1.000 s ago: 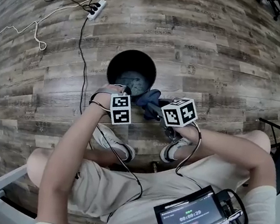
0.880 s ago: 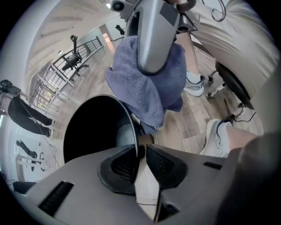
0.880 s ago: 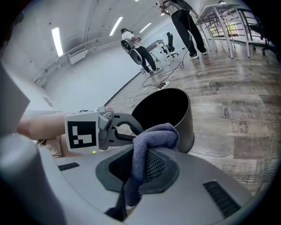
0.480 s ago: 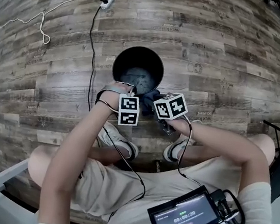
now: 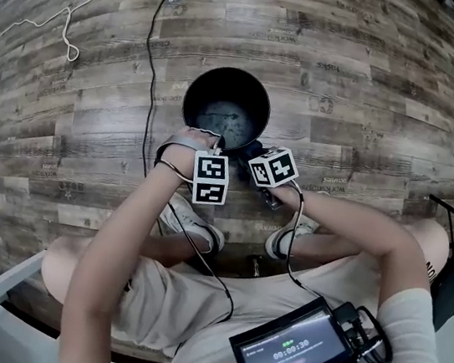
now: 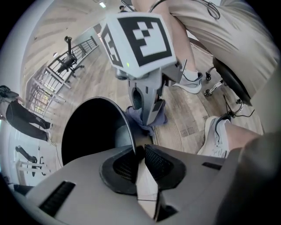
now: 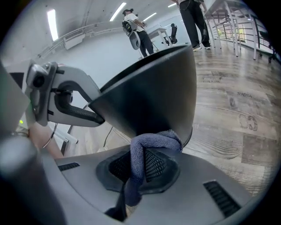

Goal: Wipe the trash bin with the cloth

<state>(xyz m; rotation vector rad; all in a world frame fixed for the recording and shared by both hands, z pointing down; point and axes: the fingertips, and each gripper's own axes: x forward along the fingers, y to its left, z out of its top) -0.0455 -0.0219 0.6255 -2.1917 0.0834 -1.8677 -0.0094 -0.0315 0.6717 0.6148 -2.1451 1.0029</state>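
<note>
**Left jaws on the bin rim, right jaws pressing the cloth to its side**

The left gripper (image 6: pixel 138 151) has its fingers (image 6: pixel 124 165) drawn narrow, closed on the thin rim of the black trash bin (image 7: pixel 158 88). The rim runs straight in between the fingertips, and the bin's dark mouth opens just beyond and to the left of them. The right gripper (image 7: pixel 145 161) is clamped on the blue cloth (image 7: pixel 153 141). A fold of the cloth stands between its pads (image 7: pixel 157 166) and bulges out past the tips. That bulge touches the bin's outer wall, low down near its base. Seen from the head view, both grippers meet at the near side of the bin, with the right fingertips just beside the left ones. The bin stands on the wood floor (image 5: pixel 377 80).
</note>
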